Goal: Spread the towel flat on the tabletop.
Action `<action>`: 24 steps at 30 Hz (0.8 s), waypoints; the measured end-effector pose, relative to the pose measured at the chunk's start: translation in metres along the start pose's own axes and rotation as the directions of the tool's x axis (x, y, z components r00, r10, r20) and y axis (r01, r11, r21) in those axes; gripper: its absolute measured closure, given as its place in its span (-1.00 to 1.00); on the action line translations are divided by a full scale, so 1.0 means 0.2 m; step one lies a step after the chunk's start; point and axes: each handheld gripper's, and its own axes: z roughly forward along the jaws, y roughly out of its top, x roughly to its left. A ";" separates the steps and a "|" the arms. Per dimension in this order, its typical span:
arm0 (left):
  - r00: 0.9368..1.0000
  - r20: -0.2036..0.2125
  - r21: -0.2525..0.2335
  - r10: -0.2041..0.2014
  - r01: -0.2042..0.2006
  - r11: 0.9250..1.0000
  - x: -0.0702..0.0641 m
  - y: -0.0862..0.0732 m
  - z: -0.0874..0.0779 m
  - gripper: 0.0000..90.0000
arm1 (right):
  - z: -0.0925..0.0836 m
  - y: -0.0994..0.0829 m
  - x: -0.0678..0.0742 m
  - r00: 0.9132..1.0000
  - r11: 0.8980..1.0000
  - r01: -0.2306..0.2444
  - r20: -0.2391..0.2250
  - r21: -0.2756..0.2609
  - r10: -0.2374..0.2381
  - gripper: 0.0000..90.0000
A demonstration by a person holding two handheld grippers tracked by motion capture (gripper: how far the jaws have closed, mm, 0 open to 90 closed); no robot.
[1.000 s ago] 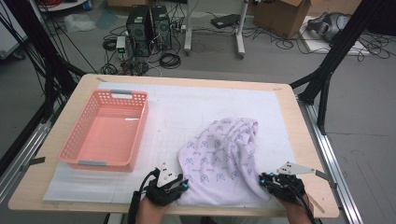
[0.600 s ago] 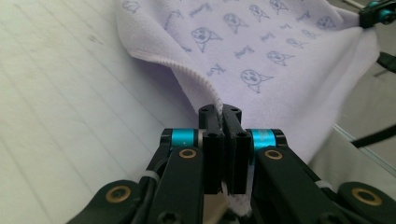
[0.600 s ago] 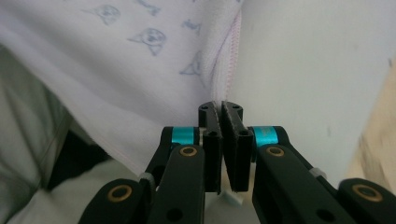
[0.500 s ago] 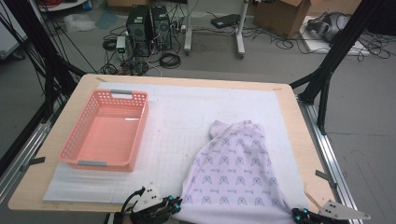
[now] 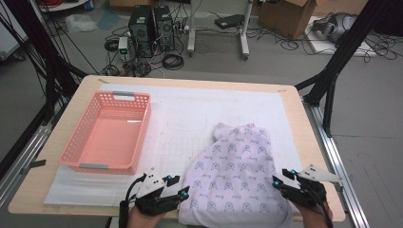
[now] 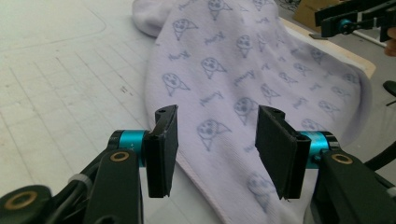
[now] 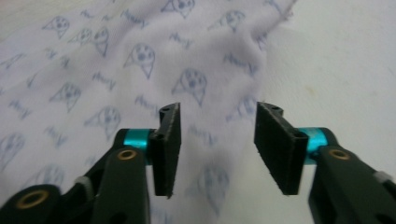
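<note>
Your left gripper point(image 5: 177, 187) and right gripper point(image 5: 280, 178) have both just been opening; their jaws stand apart above the cloth, holding nothing. The patterned garment point(image 5: 235, 175) lies spread flat at the desk's point(image 5: 304, 118) five o'clock, its near hem hanging over the edge. Spreading looks done; folding it, or moving it to the pink basket point(image 5: 81, 154) at nine o'clock, seems left.
</note>
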 end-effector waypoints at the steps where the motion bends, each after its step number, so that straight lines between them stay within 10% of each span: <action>1: 1.000 -0.002 0.000 0.006 -0.006 1.000 0.01 0.01 0.01 0.08 | 0.03 0.03 0.00 1.000 1.000 0.011 0.001 0.003 -0.011 0.08; 16: 0.999 0.016 0.033 0.035 -0.035 0.999 0.21 0.11 0.17 0.00 | 0.39 0.55 -0.06 0.998 0.998 0.068 0.016 0.009 -0.068 0.01; 24: 0.999 0.035 0.046 0.032 -0.034 0.998 0.29 0.14 0.23 0.01 | 0.70 0.78 -0.09 0.989 0.975 0.144 -0.069 0.167 -0.135 -0.12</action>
